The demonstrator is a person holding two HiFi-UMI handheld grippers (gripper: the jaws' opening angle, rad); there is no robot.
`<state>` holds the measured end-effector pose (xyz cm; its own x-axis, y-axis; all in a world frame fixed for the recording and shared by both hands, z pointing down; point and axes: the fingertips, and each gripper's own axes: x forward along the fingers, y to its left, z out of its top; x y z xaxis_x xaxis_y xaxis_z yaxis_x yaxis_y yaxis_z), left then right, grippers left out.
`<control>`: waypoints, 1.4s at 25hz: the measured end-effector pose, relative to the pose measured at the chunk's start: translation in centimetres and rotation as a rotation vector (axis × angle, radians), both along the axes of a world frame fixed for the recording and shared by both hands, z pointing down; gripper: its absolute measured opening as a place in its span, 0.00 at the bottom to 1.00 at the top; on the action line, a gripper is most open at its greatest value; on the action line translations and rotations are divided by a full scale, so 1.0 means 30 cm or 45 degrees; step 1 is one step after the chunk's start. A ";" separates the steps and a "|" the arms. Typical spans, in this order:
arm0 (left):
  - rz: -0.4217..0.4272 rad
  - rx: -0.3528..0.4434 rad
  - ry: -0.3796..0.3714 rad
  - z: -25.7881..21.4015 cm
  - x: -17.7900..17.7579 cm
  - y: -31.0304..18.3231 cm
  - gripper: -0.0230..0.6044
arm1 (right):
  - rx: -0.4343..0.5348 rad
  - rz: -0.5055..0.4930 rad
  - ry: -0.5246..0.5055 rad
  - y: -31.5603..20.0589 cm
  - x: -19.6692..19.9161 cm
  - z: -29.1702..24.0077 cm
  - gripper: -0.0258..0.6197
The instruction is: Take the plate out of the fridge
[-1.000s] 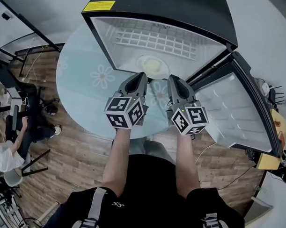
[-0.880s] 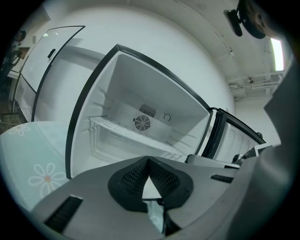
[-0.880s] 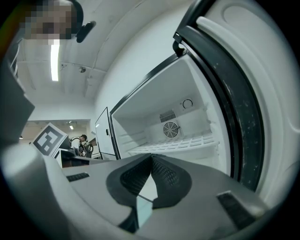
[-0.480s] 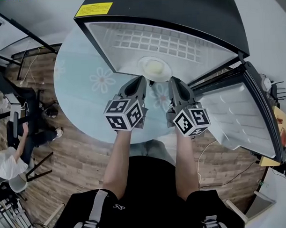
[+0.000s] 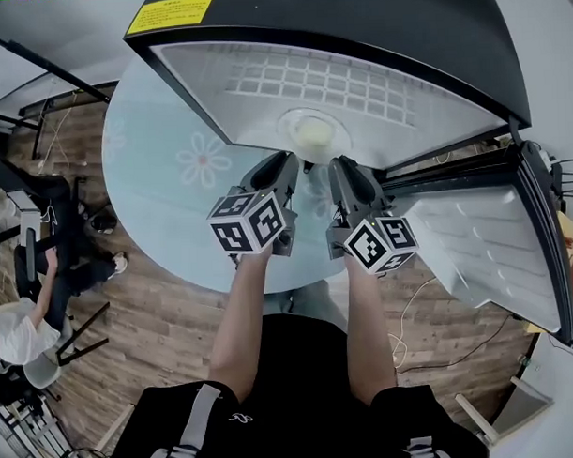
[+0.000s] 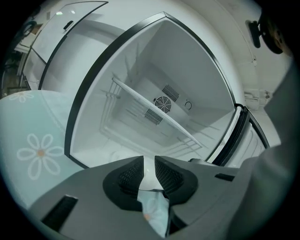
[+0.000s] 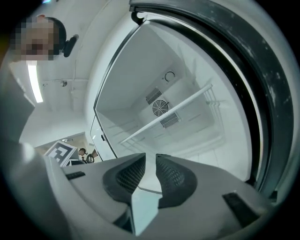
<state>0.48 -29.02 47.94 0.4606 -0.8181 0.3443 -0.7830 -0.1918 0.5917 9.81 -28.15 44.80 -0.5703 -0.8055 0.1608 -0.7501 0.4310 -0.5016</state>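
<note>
The plate (image 5: 311, 133) is seen on the fridge (image 5: 354, 24) floor, just beyond both grippers; the jaws of the left gripper (image 5: 286, 159) and right gripper (image 5: 338, 161) have just been opening and are held apart on nothing; the plate could be tipped if its rim is pinched unevenly.

The left hand-held gripper (image 6: 149, 163) and the right hand-held gripper (image 7: 151, 163) were both pinched shut. Their jaws have just been opening and now stand apart, with nothing between them. Both have sunk lower before the open black fridge with a white inside (image 5: 354, 19). Its white wire shelf (image 6: 136, 96) now sits higher in each gripper view.
</note>
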 end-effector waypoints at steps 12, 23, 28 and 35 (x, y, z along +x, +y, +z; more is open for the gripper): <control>-0.037 -0.154 0.048 0.156 -0.027 -0.102 0.31 | -0.201 0.116 -0.088 -0.046 -0.006 0.189 0.23; -0.096 -0.291 0.038 0.260 -0.065 -0.157 0.31 | -0.364 0.267 -0.131 -0.075 0.022 0.334 0.29; -0.094 -0.324 0.046 0.283 -0.062 -0.166 0.31 | -0.429 0.307 -0.145 -0.079 0.043 0.387 0.29; -0.060 -0.367 0.035 0.326 -0.058 -0.163 0.31 | -0.489 0.345 -0.219 -0.087 0.047 0.432 0.29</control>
